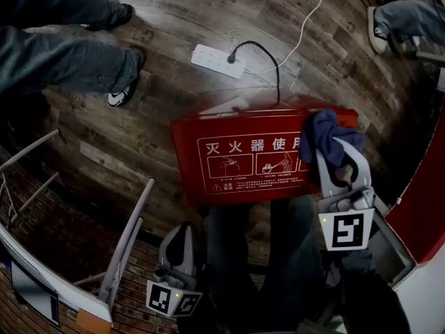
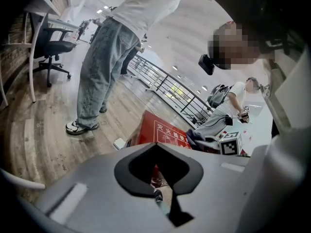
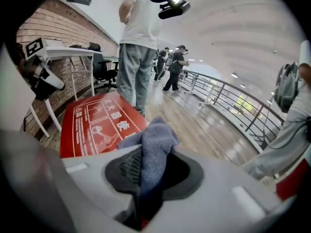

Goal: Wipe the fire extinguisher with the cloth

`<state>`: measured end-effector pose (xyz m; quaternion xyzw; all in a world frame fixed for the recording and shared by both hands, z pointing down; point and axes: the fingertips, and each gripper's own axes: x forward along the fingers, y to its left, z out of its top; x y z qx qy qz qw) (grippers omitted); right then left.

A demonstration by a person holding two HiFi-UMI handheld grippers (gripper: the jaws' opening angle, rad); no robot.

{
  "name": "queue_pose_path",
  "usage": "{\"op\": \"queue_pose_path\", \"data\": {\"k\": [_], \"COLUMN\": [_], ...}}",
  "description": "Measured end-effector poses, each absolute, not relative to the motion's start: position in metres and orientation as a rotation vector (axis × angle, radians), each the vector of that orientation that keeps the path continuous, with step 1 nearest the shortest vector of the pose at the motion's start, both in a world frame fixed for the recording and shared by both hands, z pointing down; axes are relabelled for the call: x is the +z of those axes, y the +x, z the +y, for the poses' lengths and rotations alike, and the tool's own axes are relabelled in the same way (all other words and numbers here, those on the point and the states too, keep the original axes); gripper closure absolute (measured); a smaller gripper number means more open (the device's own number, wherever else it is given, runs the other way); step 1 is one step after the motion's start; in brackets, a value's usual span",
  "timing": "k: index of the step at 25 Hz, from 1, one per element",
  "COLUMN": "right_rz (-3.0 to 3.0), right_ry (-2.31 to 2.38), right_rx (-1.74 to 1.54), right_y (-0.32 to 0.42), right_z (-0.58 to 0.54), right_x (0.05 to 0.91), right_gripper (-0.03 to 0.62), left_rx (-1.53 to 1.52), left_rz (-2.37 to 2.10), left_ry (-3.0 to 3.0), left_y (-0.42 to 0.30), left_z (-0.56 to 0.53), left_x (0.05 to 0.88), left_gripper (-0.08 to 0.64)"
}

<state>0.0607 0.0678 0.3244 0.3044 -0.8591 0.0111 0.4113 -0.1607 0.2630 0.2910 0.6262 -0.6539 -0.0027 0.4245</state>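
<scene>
Head view is showing the right gripper (image 1: pixel 341 160) pinching a dark blue, bunched terry cloth (image 1: pixel 325 132). Its jaws are standing partly closed on the fabric, and a fold is spilling out ahead of the tips. The red, rectangular metal fire extinguisher box (image 1: pixel 243 155), with white lettering and pictograms on its broad face, is lying on the wood-plank floor (image 1: pixel 104 138), ahead of those jaws and to their left. Its long axis is running crosswise to the way the right gripper is pointing, so the printed face is stretching away leftward from the cloth. That face is looking upward toward the person. The cloth is hanging over the box's right end, near the far corner; whether it is pressing on the surface I cannot tell. The left gripper (image 1: pixel 183 234) is waiting with its jaws together and nothing between them. It is sitting on the near side of the box, short of the near long edge and apart from it. The right gripper is the nearer one, and the wipe will probably be running leftward along the box's length.
</scene>
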Motion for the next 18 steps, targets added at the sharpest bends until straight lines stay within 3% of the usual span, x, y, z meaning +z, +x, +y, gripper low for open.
{"op": "queue_pose_path", "data": {"k": [4, 9, 13, 18], "right_rz": [-2.293, -2.399, -2.386, -2.316], "right_ry": [0.651, 0.166, 0.140, 0.418], "right_rx": [0.075, -0.163, -0.149, -0.023], "right_y": [-0.033, -0.143, -0.117, -0.002], "right_z": [0.080, 0.151, 0.151, 0.108], "right_x": [0.323, 0.321, 0.324, 0.319], "right_gripper": [0.517, 0.517, 0.517, 0.517], "left_rx": [0.008, 0.017, 0.009, 0.010], "left_rz": [-1.634, -1.631, -1.618, -1.601], "left_ry": [1.573, 1.592, 1.618, 1.634], "left_y": [-0.166, -0.171, -0.176, -0.179], "left_z": [0.267, 0.268, 0.266, 0.272], "left_x": [0.294, 0.291, 0.289, 0.291], "left_gripper": [0.555, 0.555, 0.555, 0.555]}}
